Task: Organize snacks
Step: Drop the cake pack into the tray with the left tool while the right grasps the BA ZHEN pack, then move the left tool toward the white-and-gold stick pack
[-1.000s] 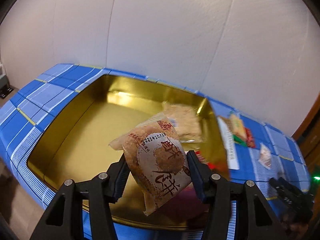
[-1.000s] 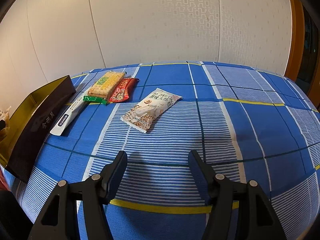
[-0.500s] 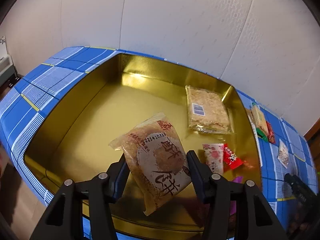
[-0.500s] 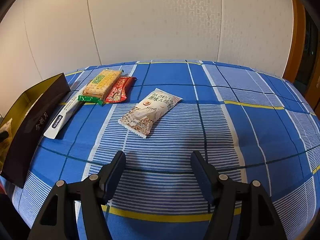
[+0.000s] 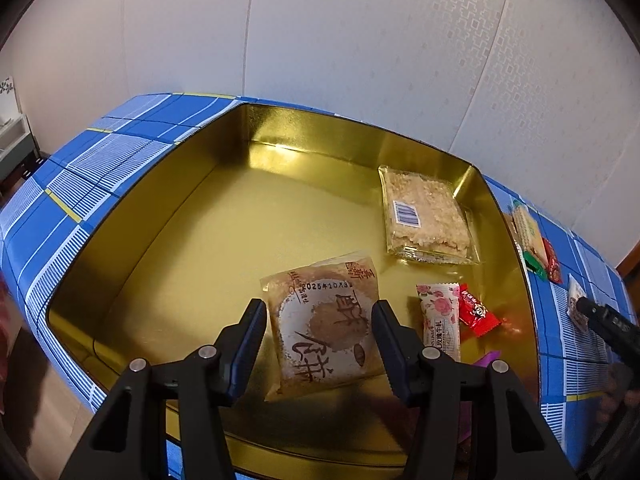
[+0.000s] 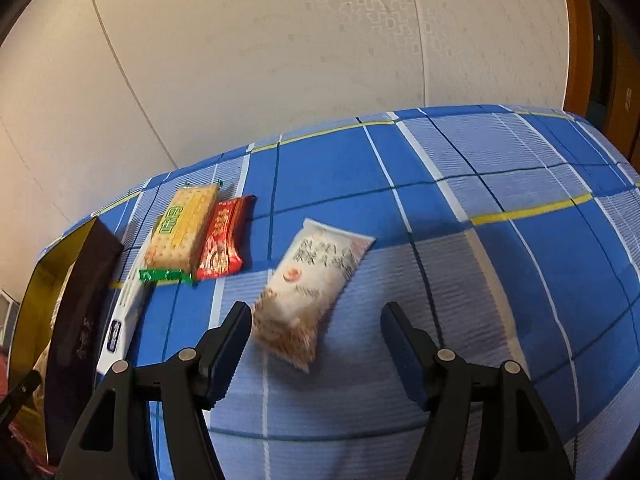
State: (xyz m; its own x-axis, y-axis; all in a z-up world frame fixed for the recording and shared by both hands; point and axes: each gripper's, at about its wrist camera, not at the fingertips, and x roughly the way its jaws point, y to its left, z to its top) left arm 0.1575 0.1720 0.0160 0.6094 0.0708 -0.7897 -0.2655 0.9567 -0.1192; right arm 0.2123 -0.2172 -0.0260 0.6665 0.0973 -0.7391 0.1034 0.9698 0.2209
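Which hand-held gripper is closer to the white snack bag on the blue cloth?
Right. The right hand-held gripper hovers at the white snack bag; the left hand-held gripper is over the gold tin, holding a pastry packet.

Both wrist views angle down, sharing cracker packet (image 5: 529, 229) (image 6: 182, 226).

Left tool (image 5: 318, 330) gripping, right tool (image 6: 316, 334) (empty) agape

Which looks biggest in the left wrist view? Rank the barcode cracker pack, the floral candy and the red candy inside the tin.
1. barcode cracker pack, clearly largest, though farthest away
2. floral candy
3. red candy, smallest; it lies beside the floral candy, so nearness hardly skews that comparison
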